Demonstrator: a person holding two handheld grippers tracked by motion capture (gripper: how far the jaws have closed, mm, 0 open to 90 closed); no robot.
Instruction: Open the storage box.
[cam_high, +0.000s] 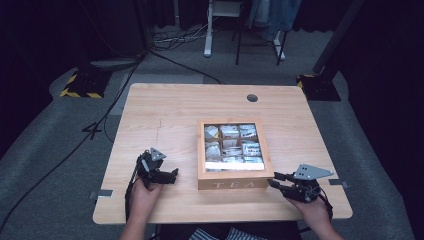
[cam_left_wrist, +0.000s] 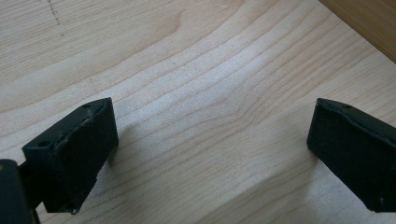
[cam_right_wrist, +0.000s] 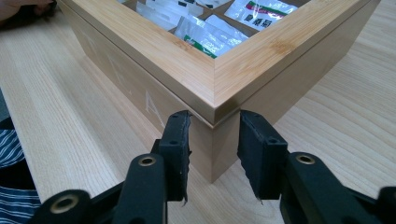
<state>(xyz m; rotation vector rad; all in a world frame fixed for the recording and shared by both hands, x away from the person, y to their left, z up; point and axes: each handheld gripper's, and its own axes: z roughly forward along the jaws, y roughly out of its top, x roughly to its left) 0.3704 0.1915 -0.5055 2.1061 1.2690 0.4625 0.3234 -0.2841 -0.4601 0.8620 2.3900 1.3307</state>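
Right now your right gripper sits part open at the tea box corner, TEA side facing you; left gripper wide open, empty.

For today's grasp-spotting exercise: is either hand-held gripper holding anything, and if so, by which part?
Nothing is held. The left hand-held gripper is open over bare table. The right hand-held gripper is open, its jaws straddling the tea box's near corner without clamping it.
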